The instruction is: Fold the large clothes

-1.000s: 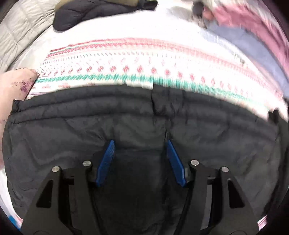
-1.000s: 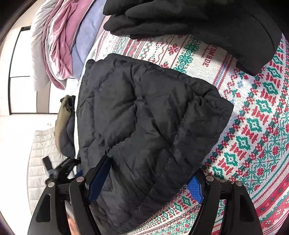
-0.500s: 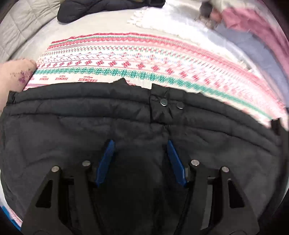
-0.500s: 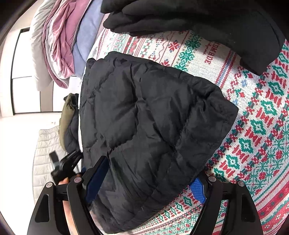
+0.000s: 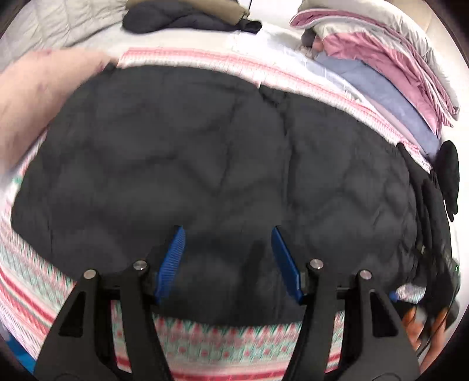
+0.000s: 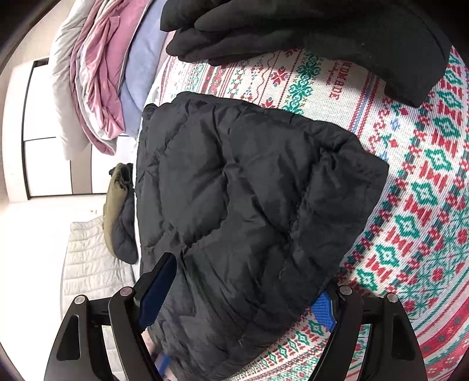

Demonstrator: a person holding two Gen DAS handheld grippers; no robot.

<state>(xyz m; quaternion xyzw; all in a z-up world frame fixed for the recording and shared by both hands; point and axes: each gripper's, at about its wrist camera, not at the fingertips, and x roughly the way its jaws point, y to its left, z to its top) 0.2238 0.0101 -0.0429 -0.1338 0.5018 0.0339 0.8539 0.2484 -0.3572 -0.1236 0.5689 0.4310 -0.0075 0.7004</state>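
One blanket [image 6: 366, 96] label — "HOMMADE".

Patterned blanket [image 6: 416, 181], red/green/white knit print, covers bed surface. Pile of pink, grey and lilac bedding [image 5: 390, 58] at far right edge of bed, stacked in layers. Olive and dark garment [image 5: 190, 14] bunched at far side, near white quilted cover [image 6: 88, 263]. Black fleece [image 6: 322, 32] lies on blanket. Pink pillow [image 5: 32, 96] at left, blurred.
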